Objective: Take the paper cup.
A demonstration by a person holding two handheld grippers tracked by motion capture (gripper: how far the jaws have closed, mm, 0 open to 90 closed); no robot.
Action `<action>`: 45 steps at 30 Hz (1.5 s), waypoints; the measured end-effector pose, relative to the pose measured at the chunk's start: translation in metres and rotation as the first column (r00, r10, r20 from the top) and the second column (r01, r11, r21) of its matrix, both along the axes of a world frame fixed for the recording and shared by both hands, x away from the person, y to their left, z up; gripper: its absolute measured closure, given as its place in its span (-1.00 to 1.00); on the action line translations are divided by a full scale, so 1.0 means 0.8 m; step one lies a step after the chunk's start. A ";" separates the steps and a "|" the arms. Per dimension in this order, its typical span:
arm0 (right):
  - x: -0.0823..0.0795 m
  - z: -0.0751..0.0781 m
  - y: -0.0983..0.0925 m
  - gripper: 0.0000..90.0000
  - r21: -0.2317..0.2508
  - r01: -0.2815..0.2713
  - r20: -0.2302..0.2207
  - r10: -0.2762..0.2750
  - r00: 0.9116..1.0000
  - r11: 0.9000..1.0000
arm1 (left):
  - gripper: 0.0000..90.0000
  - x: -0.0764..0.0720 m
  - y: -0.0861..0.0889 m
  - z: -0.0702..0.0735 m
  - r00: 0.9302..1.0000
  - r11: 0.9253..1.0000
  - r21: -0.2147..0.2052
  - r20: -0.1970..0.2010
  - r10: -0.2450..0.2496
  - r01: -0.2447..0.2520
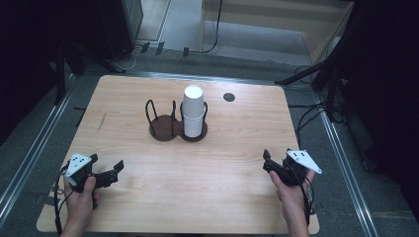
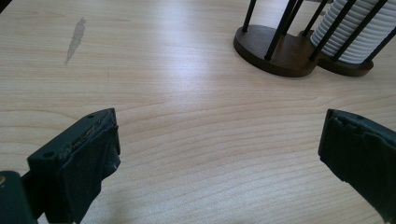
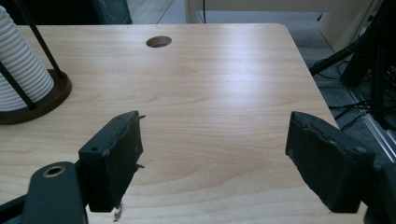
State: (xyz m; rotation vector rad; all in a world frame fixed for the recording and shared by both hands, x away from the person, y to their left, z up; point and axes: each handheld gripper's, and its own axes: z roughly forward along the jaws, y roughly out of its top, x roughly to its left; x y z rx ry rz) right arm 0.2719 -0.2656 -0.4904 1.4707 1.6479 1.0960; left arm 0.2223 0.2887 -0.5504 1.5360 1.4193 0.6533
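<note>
We see both sets of fingers released, nothing between them. Left gripper (image 1: 109,174) jaws stand wide apart over bare wood; right gripper (image 1: 271,164) jaws likewise gape, empty, and its view confirms it (image 3: 212,158).

Beyond the left fingers (image 2: 88,158), ahead and to their right, sits the cup holder (image 2: 280,51), a dark two-bay wire stand. Its far bay holds the stack of white paper cups (image 2: 359,32); the nearer bay is empty. From the right fingers (image 3: 116,154) the same cups (image 3: 21,70) lie ahead and to the left, well apart. In the high view the stack (image 1: 192,111) stands upright mid-table (image 1: 148,207), well ahead of both grippers.

Risks, as we judge them:
- Stack is tall and nested tight, so pinching the top cup may lift several.
- Thin paper walls will crush under a hard squeeze.
- Wire posts hug the stack, so a jaw can snag one and drag or tip the light stand.
- The cable hole (image 1: 229,97) beyond the stand could catch a cup set down there.
</note>
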 end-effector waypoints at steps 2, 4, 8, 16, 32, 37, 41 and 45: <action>0.002 0.005 0.003 -0.60 -0.001 -0.004 0.003 0.004 1.000 1.000 | -1.00 0.000 -0.001 0.000 1.000 1.000 0.001 0.000 0.002 -0.002; 0.004 0.009 0.005 -0.60 -0.004 -0.007 0.008 0.007 1.000 1.000 | -1.00 0.000 -0.001 0.000 1.000 1.000 0.001 0.001 0.003 -0.003; 0.008 0.017 0.012 -0.60 0.009 -0.019 0.014 0.019 1.000 1.000 | -1.00 0.000 0.000 0.000 1.000 1.000 -0.005 0.002 0.007 -0.007; 0.016 0.024 0.031 -0.73 -0.016 -0.020 0.022 0.020 1.000 1.000 | -1.00 -0.001 -0.001 0.000 1.000 1.000 0.000 0.005 0.004 -0.004; 0.032 0.039 0.095 -0.81 -0.004 -0.133 0.047 0.133 0.990 0.991 | -1.00 -0.001 0.000 0.001 1.000 1.000 -0.007 0.007 0.009 -0.009; 0.038 0.040 0.115 -0.81 -0.003 -0.152 0.047 0.152 0.987 0.988 | -1.00 0.000 0.000 0.001 1.000 1.000 -0.004 0.001 0.011 -0.011; 0.043 0.042 0.132 -0.80 -0.001 -0.176 0.042 0.176 0.983 0.984 | -1.00 0.000 -0.001 0.001 1.000 1.000 0.007 0.002 0.012 -0.012; 0.046 0.042 0.144 -0.79 0.002 -0.192 0.038 0.191 0.981 0.981 | -1.00 0.000 -0.001 0.001 1.000 1.000 0.010 0.001 0.010 -0.010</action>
